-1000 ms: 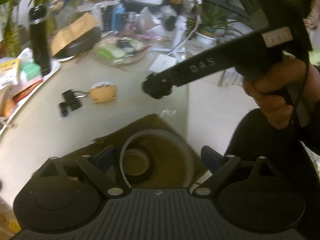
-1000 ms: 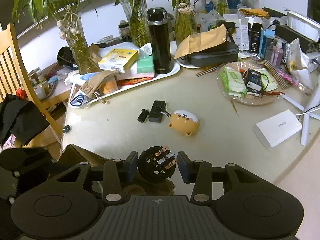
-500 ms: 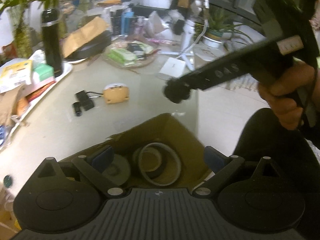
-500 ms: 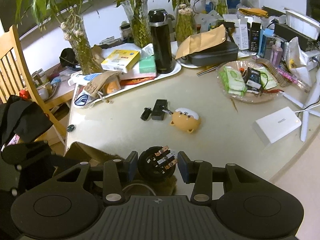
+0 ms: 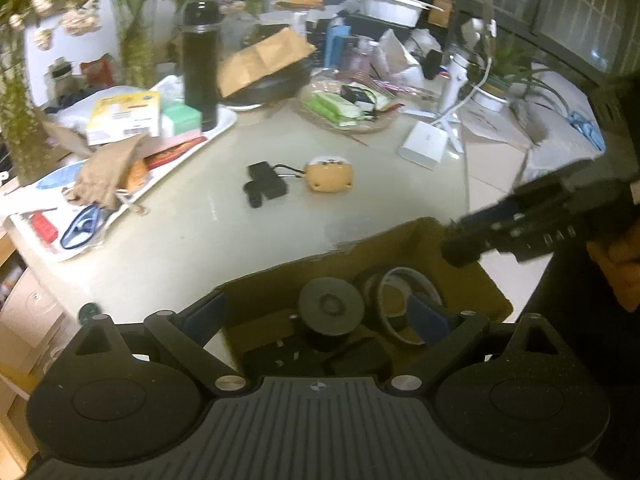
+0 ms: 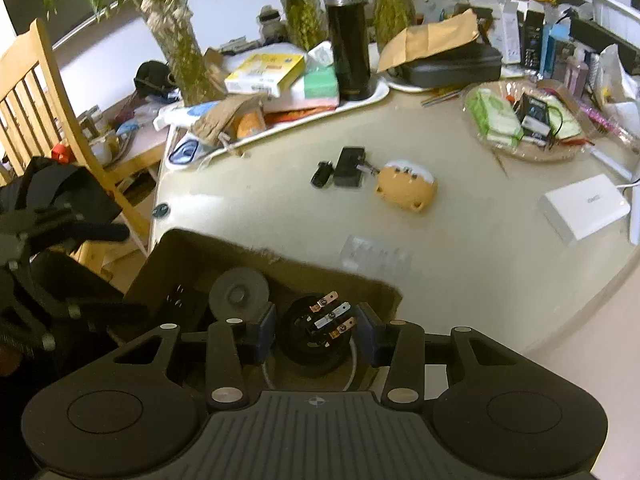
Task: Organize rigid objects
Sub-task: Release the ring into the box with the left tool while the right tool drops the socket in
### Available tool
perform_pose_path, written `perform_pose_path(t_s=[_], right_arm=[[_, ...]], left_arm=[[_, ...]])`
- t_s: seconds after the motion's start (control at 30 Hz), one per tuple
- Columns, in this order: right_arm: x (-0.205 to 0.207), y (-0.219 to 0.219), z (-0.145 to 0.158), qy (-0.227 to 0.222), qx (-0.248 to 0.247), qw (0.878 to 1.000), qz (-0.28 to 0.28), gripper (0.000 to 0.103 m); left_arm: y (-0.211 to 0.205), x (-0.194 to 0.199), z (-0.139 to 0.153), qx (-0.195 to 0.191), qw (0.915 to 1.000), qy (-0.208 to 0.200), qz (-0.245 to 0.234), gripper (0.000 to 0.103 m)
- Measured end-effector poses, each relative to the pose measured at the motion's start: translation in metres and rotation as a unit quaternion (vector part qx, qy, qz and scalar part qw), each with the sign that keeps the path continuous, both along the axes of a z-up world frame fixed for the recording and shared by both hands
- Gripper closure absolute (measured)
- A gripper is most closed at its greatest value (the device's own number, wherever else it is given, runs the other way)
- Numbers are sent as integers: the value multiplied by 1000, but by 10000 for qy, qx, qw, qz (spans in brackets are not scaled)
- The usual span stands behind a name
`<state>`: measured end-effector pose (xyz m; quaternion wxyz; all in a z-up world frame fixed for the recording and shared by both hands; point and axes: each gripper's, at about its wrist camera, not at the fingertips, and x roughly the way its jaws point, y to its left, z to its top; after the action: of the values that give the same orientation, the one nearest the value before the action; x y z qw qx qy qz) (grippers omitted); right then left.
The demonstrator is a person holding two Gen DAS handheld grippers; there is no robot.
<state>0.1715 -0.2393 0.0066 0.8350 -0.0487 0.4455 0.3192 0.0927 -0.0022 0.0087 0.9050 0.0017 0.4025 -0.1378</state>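
A brown cardboard box (image 5: 424, 236) sits at the table's near edge and holds a black round disc (image 5: 331, 303), tape rolls (image 5: 400, 292) and black adapters. My left gripper (image 5: 316, 316) is open and empty, its fingers spread just above the box. My right gripper (image 6: 316, 330) is shut on a round black plug part (image 6: 316, 332) with copper contacts, held over the box (image 6: 176, 248). The right gripper also shows in the left wrist view (image 5: 460, 248) over the box's right side. On the table lie a yellow animal-shaped case (image 6: 406, 186) and a small black clip device (image 6: 349, 162).
A white tray (image 6: 380, 92) with a black flask (image 6: 347, 36), boxes and a pouch stands at the back left. A woven plate of packets (image 6: 520, 120) and a white power bank (image 6: 582, 210) lie on the right. A wooden chair (image 6: 36, 92) stands left of the table.
My left gripper pulled back and swung left, so the box interior shows more fully. My right gripper, still holding the plug part, lowered over the box.
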Motion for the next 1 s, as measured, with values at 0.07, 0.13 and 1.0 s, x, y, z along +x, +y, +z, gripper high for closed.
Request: perform_pose_path(t_s=[0.07, 0.13, 1.0], right_arm=[[-3, 2, -2, 44, -28, 10000, 43, 57], [-6, 3, -3, 78, -41, 9999, 73, 57], [3, 8, -3, -222, -373, 9990, -52, 8]], left_arm=[[6, -3, 2, 12, 10000, -16, 46, 5], [11, -5, 3, 28, 9999, -33, 92, 5], [25, 14, 2, -123, 9996, -186, 184, 6]])
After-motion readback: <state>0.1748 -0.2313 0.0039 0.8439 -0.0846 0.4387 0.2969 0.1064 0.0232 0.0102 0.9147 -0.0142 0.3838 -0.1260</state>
